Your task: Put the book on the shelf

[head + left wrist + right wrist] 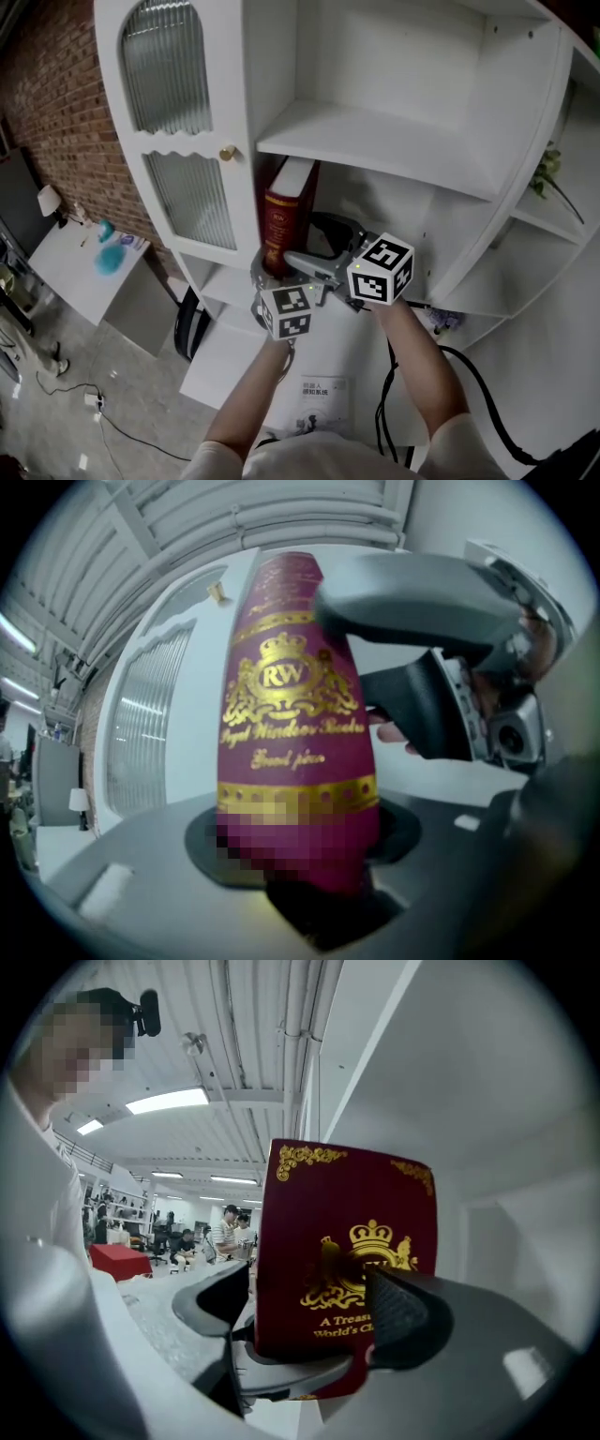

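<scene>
A thick dark red book (284, 216) with gold print stands upright at the left end of a white shelf compartment, against the cabinet's side wall. My left gripper (273, 269) is shut on the lower part of its spine (295, 724). My right gripper (323, 246) reaches in from the right, and its jaws stand open on either side of the book's front cover (347, 1241). The left pad is clear of the book and the right pad lies close over the crown emblem. In the left gripper view the right gripper's grey jaw (412, 611) crosses the book's right edge.
A white shelf board (375, 141) runs just above the book. A ribbed-glass cabinet door (187, 202) with a brass knob (227, 153) stands to the left. A plant (548, 173) sits in the right-hand shelves. A printed sheet (319, 394) lies on the board below, beside black cables (473, 375).
</scene>
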A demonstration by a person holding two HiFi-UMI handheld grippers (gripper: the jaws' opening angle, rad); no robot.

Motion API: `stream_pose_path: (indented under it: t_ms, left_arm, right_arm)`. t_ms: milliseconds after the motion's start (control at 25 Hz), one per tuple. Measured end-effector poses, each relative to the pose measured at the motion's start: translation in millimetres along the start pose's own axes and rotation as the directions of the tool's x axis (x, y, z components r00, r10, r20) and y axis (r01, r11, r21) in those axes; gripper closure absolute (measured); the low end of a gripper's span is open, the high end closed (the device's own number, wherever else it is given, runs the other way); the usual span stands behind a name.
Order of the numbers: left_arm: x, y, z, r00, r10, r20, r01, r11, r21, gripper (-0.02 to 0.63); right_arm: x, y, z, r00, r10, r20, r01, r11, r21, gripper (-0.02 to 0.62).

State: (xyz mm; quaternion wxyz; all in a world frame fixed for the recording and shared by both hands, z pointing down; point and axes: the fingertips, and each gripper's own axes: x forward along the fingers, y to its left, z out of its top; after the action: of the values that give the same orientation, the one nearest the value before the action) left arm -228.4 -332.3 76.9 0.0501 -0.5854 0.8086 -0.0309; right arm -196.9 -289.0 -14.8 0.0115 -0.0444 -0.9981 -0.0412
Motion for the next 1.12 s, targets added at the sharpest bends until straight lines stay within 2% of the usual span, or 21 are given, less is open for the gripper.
stream_pose_path:
  t_ms: [80, 240, 360, 520, 760, 880, 1120]
  left_arm:
    - [1, -1, 0, 1.0, 0.004, 0.001, -0.004, 1.0, 0.014, 0.344]
    - [3, -1, -2, 1.0, 0.015, -0.005, -0.015, 0.999, 0.029, 0.337]
    - [-1, 1, -4, 1.0, 0.016, -0.003, -0.016, 0.999, 0.038, 0.331]
    - [-8, 2, -5, 1.0, 0.005, 0.0, -0.005, 0.999, 0.039, 0.325]
    - [-24, 8, -8, 0.999, 0.033, 0.023, -0.035, 0.996, 0.077, 0.319]
    - [-28, 11, -10, 0.999, 0.041, 0.028, -0.043, 0.996, 0.082, 0.319]
    - [-35, 14, -10, 0.999, 0.037, 0.037, -0.04, 0.996, 0.081, 0.321]
  right_arm:
    - [6, 1, -2, 1.0, 0.008, -0.017, -0.009, 1.0, -0.018, 0.189]
    - [14, -6, -3, 0.999, -0.017, -0.042, 0.016, 0.999, -0.045, 0.189]
    - [19, -3, -5, 0.999, -0.003, -0.05, 0.0, 0.999, -0.053, 0.184]
    - [21, -3, -4, 1.0, 0.001, -0.029, -0.001, 1.0, -0.02, 0.166]
    - [21, -22, -8, 0.997, -0.073, 0.01, 0.072, 0.997, 0.018, 0.166]
    - [26, -24, -10, 0.998, -0.061, 0.018, 0.06, 0.997, 0.049, 0.166]
    - [35, -27, -10, 0.999, -0.037, 0.024, 0.036, 0.998, 0.05, 0.17]
